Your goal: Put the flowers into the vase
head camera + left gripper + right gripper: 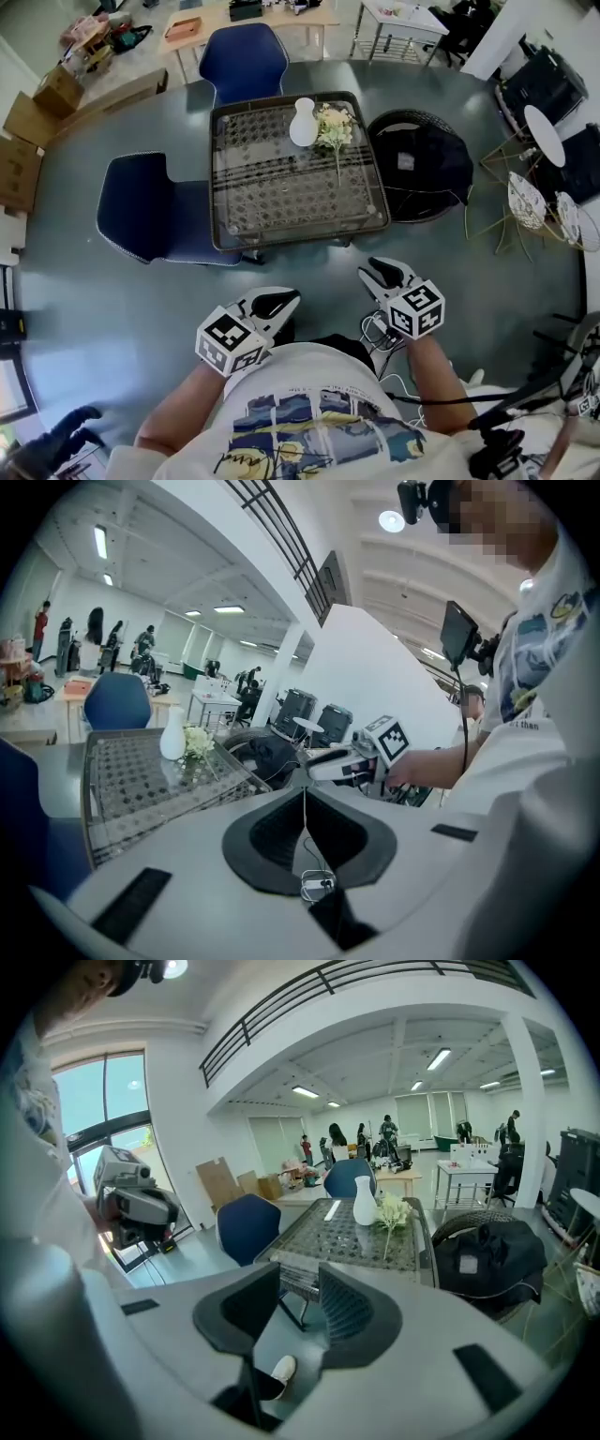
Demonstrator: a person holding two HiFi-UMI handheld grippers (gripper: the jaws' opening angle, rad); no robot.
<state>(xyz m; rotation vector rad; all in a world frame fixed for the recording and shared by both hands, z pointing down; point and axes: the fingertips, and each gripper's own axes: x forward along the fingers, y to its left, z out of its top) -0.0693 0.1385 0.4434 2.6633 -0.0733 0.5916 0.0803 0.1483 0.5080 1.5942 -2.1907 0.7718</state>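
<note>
A white vase [303,122] stands at the far side of the woven-top glass table [281,202]. A bunch of pale flowers [335,129] lies on the table just right of the vase, its stem toward me. Both grippers are held close to my body, well short of the table. My left gripper [281,300] is shut with nothing in it; its pads [291,813] meet along a thin line. My right gripper [377,270] is open, with an empty gap between its pads [352,1307]. The right gripper view shows the vase [364,1202] and flowers [391,1213] far ahead.
One blue chair [242,56] stands behind the table and another [150,211] at its left. A black bag on a round seat [422,159] sits to the table's right. Cardboard boxes [37,112] line the far left, wire stands [544,202] the right. People stand far behind.
</note>
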